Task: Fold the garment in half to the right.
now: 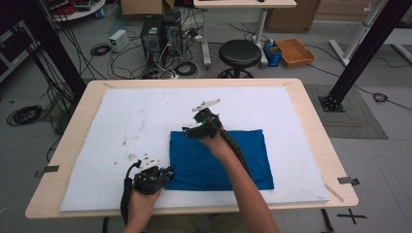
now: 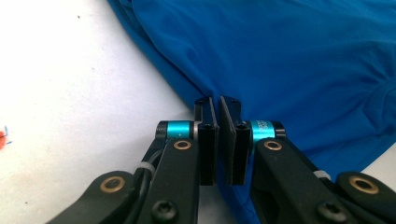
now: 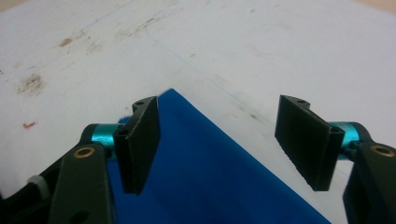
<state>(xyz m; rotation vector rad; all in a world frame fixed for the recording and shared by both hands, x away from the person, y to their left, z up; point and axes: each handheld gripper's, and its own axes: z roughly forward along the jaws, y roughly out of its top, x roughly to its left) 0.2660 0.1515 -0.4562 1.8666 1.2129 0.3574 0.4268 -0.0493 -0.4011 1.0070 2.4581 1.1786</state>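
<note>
Left gripper (image 2: 218, 109) pinches edge of folded blue fabric cloth (image 2: 299, 60) on white mat (image 1: 145, 116); right gripper (image 3: 217, 140) spread wide over far corner.

A wooden table (image 1: 311, 121) carries a white mat (image 1: 145, 121) with a folded blue cloth (image 1: 243, 155).

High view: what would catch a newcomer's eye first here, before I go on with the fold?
The folded blue cloth stands out, lying flat on the white mat toward the near edge of the table. The left gripper is at the cloth's near left corner, its jaws almost shut at the cloth's edge, though a pinch is not certain. The right gripper hangs open over the far left corner.
</note>
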